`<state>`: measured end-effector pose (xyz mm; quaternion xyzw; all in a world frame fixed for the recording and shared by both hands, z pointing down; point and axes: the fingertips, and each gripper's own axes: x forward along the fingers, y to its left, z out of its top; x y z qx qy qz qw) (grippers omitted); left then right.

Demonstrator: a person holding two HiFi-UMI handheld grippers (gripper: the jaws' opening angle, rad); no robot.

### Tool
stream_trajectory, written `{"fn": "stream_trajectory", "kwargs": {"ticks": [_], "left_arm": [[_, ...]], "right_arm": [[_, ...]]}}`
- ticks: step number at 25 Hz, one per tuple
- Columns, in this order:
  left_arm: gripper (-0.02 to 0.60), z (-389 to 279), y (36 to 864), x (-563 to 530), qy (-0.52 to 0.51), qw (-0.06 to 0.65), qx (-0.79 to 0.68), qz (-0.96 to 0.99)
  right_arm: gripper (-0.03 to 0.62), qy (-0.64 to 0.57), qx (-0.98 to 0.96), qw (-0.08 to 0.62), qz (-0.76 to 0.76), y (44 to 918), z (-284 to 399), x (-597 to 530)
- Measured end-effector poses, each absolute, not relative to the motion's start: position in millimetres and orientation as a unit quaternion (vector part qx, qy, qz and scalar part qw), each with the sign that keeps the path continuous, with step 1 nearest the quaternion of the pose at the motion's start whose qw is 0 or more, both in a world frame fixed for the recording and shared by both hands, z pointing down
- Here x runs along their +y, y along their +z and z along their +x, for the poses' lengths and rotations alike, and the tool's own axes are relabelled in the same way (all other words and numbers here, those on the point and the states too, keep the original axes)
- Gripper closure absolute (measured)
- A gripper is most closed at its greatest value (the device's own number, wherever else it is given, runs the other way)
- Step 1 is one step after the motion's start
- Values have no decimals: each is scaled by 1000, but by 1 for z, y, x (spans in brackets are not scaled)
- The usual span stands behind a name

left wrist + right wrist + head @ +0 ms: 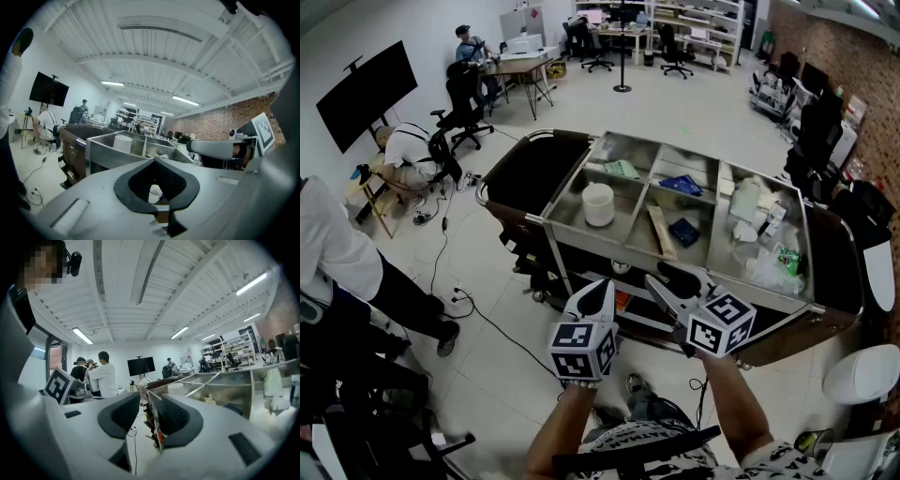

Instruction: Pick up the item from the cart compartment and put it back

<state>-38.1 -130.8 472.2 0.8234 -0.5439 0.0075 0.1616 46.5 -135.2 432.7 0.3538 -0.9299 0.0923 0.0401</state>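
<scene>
A steel cart (pixel 581 232) with several open compartments stands in front of me. One compartment holds a white cylinder (pixel 598 203), which also shows in the left gripper view (pixel 123 142). The compartment beside it holds a wooden strip (pixel 661 232) and a dark blue packet (pixel 683 231). Behind them lie a blue packet (pixel 682 185) and a green item (pixel 622 169). My left gripper (pixel 600 295) hovers before the cart's near rim, its jaws together and empty (pixel 155 161). My right gripper (pixel 664 289) is beside it, also short of the rim, open with nothing between its pads (pixel 144 404).
The right-hand compartment is crowded with white bottles (pixel 747 200) and plastic bags (pixel 769 267). A person (pixel 337 253) stands at the left, cables (pixel 450 272) trail on the floor, and office chairs and desks (pixel 516 66) are farther back. A white bin (pixel 865 375) is at the right.
</scene>
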Motion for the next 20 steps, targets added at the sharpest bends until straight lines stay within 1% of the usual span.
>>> {"fn": "stream_trajectory", "kwargs": {"ticks": [2,3,4,10,12,16,20], "left_arm": [[581,-37,461,-140,7,153,-546,824],[581,-36,455,-144,7,149,-547,824],[581,-36,448,-149,5,144,-547,825],[581,-37,410,-189,-7,119,-548,828],[581,-38,403,-204,-6,116,-549,828],[581,-41,396,-233,-1,117,-549,828],[581,-42,395,-260,4,129,-545,828]], "right_arm": [[433,82,-932,48,350,420,45,-144],[379,76,-933,52,348,413,44,-149],[356,70,-934,56,346,405,43,-155],[356,41,-936,69,342,355,35,-203],[304,39,-935,80,342,343,30,-225],[306,25,-930,108,350,326,21,-272],[306,31,-922,159,350,325,13,-327]]}}
